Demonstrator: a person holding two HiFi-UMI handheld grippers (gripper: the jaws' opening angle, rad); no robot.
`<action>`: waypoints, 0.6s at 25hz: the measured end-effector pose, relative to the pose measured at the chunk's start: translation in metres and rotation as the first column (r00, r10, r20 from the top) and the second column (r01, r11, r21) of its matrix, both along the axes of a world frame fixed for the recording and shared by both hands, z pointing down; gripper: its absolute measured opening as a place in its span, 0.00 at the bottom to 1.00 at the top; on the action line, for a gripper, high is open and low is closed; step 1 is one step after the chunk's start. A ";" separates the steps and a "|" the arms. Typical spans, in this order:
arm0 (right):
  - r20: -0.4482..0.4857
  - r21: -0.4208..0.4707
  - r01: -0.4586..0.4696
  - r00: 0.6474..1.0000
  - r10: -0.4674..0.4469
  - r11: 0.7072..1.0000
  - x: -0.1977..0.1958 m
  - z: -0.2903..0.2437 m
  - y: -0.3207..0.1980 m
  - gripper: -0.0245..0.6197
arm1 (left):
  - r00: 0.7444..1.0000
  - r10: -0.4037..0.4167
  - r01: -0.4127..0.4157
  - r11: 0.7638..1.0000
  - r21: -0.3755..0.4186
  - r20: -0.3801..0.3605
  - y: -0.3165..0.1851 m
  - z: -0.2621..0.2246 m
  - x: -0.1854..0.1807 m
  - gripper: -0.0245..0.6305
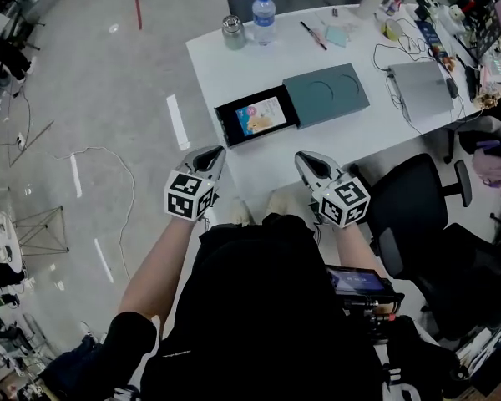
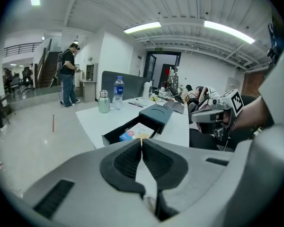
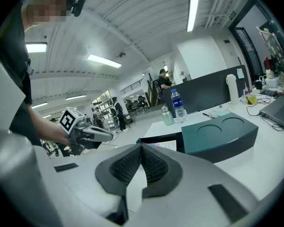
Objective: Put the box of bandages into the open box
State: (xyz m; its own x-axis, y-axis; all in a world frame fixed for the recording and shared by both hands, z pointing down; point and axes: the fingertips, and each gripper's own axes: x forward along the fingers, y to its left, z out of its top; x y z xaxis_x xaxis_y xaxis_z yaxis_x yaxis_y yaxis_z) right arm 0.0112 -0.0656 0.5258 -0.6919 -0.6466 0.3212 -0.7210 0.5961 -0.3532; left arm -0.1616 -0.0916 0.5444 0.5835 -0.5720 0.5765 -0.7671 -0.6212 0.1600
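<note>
Both grippers hang just short of the table's near edge, well apart from the boxes. The left gripper (image 1: 210, 157) has its jaws pressed together with nothing between them. The right gripper (image 1: 311, 162) is the same: jaws together and empty. The bandage box (image 1: 260, 115) lies flat, face up, inside the open box (image 1: 224, 125), a black tray on the white table (image 1: 234, 65). A teal lid (image 1: 326, 95) sits against the tray's right side. Farther back a bottle (image 1: 264, 19) and a steel flask (image 1: 233, 32) stand side by side. A closed laptop (image 1: 420, 86) lies off to the right, and a black chair (image 1: 409, 207) stands at the table's near right corner.
</note>
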 end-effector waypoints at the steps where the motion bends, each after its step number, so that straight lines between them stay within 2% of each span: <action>1: -0.004 0.007 -0.005 1.000 0.005 1.000 -0.003 -0.002 0.001 0.08 | 1.000 -0.010 0.010 1.000 0.000 -0.018 0.004 0.000 -0.006 0.06; 7: -0.033 0.052 -0.001 0.999 0.003 0.999 -0.017 -0.017 0.006 0.08 | 0.995 -0.061 0.063 0.998 0.027 -0.078 0.025 -0.006 -0.042 0.05; 15: -0.062 0.087 0.013 0.998 -0.008 0.996 -0.038 -0.024 0.034 0.08 | 0.992 -0.046 0.049 0.998 0.024 -0.115 0.060 -0.002 -0.067 0.05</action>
State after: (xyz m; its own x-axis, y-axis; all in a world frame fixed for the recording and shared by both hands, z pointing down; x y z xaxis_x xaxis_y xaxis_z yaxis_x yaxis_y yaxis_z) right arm -0.0273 -0.0316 0.5013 -0.6792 -0.6671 0.3060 -0.7335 0.6304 -0.2541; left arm -0.2286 -0.0318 0.5420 0.6164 -0.6153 0.4914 -0.7735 -0.5898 0.2320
